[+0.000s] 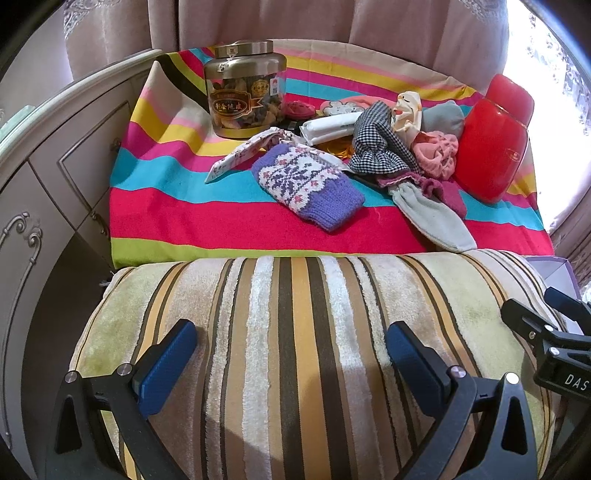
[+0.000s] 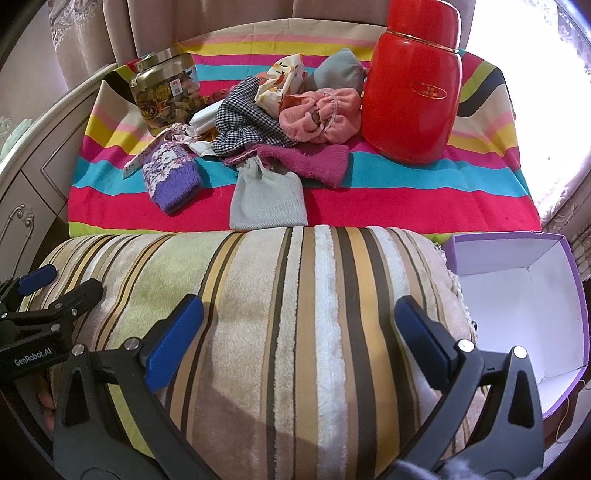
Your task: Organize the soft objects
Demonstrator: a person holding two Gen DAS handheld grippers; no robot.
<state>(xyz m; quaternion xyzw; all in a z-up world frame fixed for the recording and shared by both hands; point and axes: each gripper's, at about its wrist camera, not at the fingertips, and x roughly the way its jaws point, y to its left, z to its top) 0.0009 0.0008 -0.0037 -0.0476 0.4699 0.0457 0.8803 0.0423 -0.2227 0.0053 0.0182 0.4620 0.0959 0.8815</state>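
Gaping wide and empty, both claws point(image 1: 291, 350) point(image 2: 299, 328) were held over a striped cushion point(image 2: 295, 314); socks point(image 2: 173, 177) were heaped beyond, the jar's point(image 1: 243, 88) contents indistinct, the box point(image 2: 517, 295) seen bare.

- I'm in a home, likely a bedroom: pink curtains point(image 1: 258, 22) hang behind.
- A carved cream dresser point(image 1: 55, 177) stands beside a bright striped cloth point(image 1: 221, 218).

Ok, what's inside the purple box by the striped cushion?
The purple box shows only bare white inner walls and floor; nothing visible inside. Its near corner is hidden behind the right gripper, so that part can't be checked.
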